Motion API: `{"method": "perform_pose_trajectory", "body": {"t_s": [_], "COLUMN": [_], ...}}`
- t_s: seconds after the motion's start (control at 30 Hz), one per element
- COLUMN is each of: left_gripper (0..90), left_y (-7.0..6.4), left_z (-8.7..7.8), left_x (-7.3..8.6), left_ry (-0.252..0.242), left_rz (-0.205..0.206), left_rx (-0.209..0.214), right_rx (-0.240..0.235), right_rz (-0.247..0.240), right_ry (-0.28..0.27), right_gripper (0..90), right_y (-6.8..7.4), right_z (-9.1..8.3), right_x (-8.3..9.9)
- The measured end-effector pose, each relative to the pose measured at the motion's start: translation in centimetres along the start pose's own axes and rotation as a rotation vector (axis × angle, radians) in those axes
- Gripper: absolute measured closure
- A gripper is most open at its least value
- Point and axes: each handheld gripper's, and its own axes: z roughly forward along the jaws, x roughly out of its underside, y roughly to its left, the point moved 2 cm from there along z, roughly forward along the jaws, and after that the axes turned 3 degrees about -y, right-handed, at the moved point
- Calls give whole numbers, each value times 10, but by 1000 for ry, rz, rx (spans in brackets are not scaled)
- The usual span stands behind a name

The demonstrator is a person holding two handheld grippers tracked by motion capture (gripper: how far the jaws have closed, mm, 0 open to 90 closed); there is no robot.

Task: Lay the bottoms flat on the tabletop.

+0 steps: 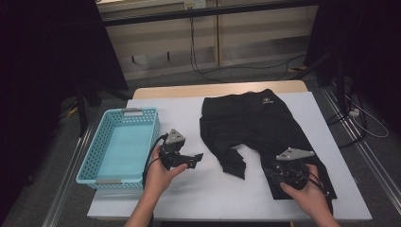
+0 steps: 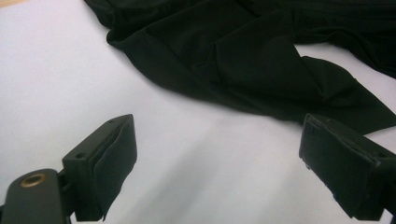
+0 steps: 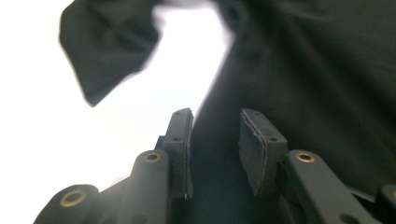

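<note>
Nearest the tabletop's (image 1: 227, 194) front edge, the right tool (image 1: 283, 174) sits over the lower end of one leg of a pair of black shorts (image 1: 257, 125), held in a person's right hand (image 1: 309, 191). Seen in the right gripper view, its jaws stand a narrow gap apart above the dark cloth near that leg's edge; nothing is clamped between them, though blur makes it hard to say whether the tips touch the fabric. To the shorts' left, the left tool (image 1: 191, 161) rests low over the bare white tabletop, gripped by the left hand (image 1: 161, 172), its jaws spread wide and empty and pointed toward the shorts' other leg, whose hem (image 1: 235, 164) is folded into a loose point just beyond them. The shorts lie flat on the right half of the tabletop, waistband at the far side, a small pale logo (image 1: 266, 100) near that band. Left of the shorts, beyond the left tool, a light blue plastic basket (image 1: 94, 151) with perforated walls stands near the tabletop's left edge. Beyond the shorts, cables (image 1: 203, 71) trail across the floor before pale cabinet panels (image 1: 255, 42).
</note>
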Motion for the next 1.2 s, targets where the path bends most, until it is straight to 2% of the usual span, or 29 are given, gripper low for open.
{"method": "perform_pose_trajectory", "body": {"t_s": [0.1,0.2,0.27,0.43,0.67,0.73,0.77,0.8,0.83,0.87,0.9,0.93,0.97,1.0,1.03,1.07,1.1,1.2], "left_gripper": [115,115,115,115,115,115,115,115,115,115,115,115,115,115,115,115,115,115], "left_y": [0,2,3,1,0,-2,-2,-2,-3,-3,-3,-3,-4,-4,-4,-5,-5,-4], "left_z": [-2,-4,-4,-1,3,5,5,6,7,8,9,9,10,10,11,11,11,11], "left_x": [0,0,1,-2,-3,-5,-5,-5,-6,-6,-6,-6,-7,-7,-7,-7,-7,-8], "left_ry": [-11,-8,-7,-9,3,-3,2,2,3,7,9,10,9,9,8,7,7,6], "left_rz": [-11,-10,-7,3,12,10,14,21,16,21,24,25,25,25,24,22,22,26], "left_rx": [1,-10,-11,-7,2,6,9,8,12,13,15,15,16,18,20,22,22,19], "right_rx": [-11,-20,-31,-79,-114,-124,-123,-123,-115,-115,-98,-98,-77,-30,-30,30,30,140], "right_rz": [-29,-65,-63,-59,-73,-65,-67,-67,-64,-64,-60,-60,-56,-33,-33,-17,-17,18], "right_ry": [33,36,39,46,55,46,43,43,19,19,-11,-11,-29,-52,-52,-58,-58,-52], "right_gripper": [678,873,889,892,888,844,789,789,737,737,670,670,656,594,594,577,577,526], "right_y": [5,9,10,17,24,24,24,24,23,23,18,18,14,3,3,-12,-12,-41], "right_z": [3,2,1,-4,-9,-10,-11,-11,-14,-14,-19,-19,-22,-27,-27,-30,-30,-34], "right_x": [3,5,5,8,12,13,13,13,12,12,10,10,9,8,8,11,11,20]}}
